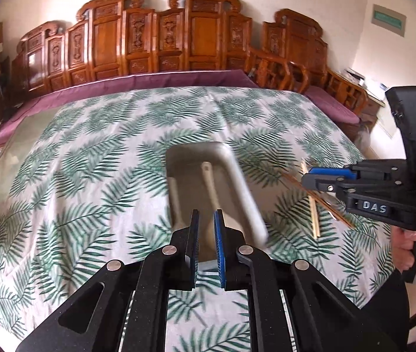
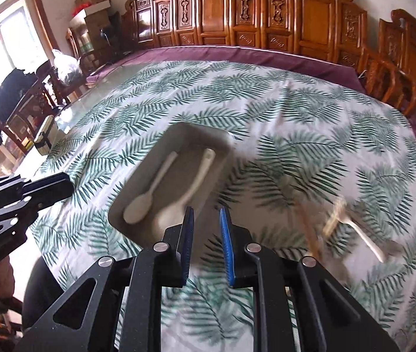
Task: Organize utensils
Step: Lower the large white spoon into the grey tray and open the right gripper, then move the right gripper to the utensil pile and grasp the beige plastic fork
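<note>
Left view: the left gripper (image 1: 206, 220) is closed and empty, near the tray (image 1: 238, 170) with two white spoons (image 1: 208, 176). Chopsticks (image 1: 313, 214) lie right of it.

Right view: the right gripper (image 2: 206, 220) stands slightly open, empty. It should approach the loose spoon (image 2: 366, 240), near right, slowly and grip its thin handle crosswise.

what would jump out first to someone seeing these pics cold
Probably the grey tray in the middle of the palm-leaf tablecloth, with two white spoons lying inside it. Next, the loose chopsticks and another white spoon scattered on the cloth to the tray's right. Behind it all runs a row of carved wooden chairs.
</note>
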A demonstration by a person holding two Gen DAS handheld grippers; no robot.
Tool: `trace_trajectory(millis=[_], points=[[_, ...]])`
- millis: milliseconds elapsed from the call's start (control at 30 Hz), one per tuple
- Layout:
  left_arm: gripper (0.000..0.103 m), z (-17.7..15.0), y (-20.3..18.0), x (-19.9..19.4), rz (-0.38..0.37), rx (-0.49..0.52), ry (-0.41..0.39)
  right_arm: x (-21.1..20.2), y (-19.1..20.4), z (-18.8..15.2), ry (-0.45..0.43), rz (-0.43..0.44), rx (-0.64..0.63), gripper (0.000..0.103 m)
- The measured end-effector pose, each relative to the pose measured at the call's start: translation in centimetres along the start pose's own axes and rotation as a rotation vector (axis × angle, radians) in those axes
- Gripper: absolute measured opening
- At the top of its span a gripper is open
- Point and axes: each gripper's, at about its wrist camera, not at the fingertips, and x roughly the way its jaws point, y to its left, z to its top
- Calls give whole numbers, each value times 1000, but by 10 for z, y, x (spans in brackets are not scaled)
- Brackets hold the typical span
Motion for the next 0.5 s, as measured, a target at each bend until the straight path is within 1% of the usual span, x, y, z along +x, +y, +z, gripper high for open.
trace_trajectory(millis=[167, 233, 300, 500], points=[[9, 1, -29, 5, -38, 31, 16, -23, -31, -25, 2, -49, 6, 20], [11, 2, -40, 9, -51, 43, 21, -27, -41, -38, 11, -71, 7, 20], [14, 2, -51, 13, -63, 60, 26, -30, -49, -49, 22, -87, 10, 20], [15, -1, -77, 27, -98, 86, 52, -29, -77, -78, 51, -115, 58, 20]])
